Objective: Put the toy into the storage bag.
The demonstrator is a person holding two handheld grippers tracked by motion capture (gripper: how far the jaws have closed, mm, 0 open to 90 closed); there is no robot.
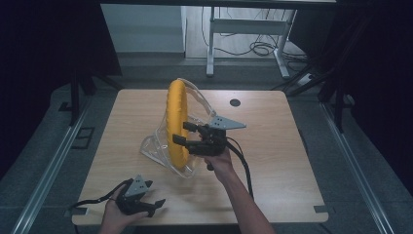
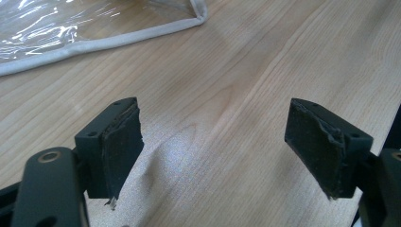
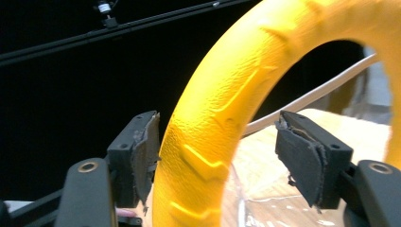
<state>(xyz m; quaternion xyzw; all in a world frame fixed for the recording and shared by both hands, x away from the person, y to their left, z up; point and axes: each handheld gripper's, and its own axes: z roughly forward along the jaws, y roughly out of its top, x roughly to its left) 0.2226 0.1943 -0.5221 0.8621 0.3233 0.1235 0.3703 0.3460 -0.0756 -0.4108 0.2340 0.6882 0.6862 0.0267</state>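
Yellow ring (image 3: 222, 123) between right gripper (image 3: 222, 156) jaws, unclamped

A light wooden table (image 1: 272, 161) with rounded corners stands on grey floor (image 1: 44, 146), with 1 small black round spot (image 1: 235, 102) near its far edge. Black curtains (image 1: 44, 39) hang on both sides, leaving the room dim. Beyond the table, a pale wall panel (image 1: 143, 27) catches light, and a white desk frame (image 1: 243, 27) with 2 legs stands over tangled dark cables (image 1: 260, 48). Metal rails (image 1: 48, 170) run along the floor on either side.
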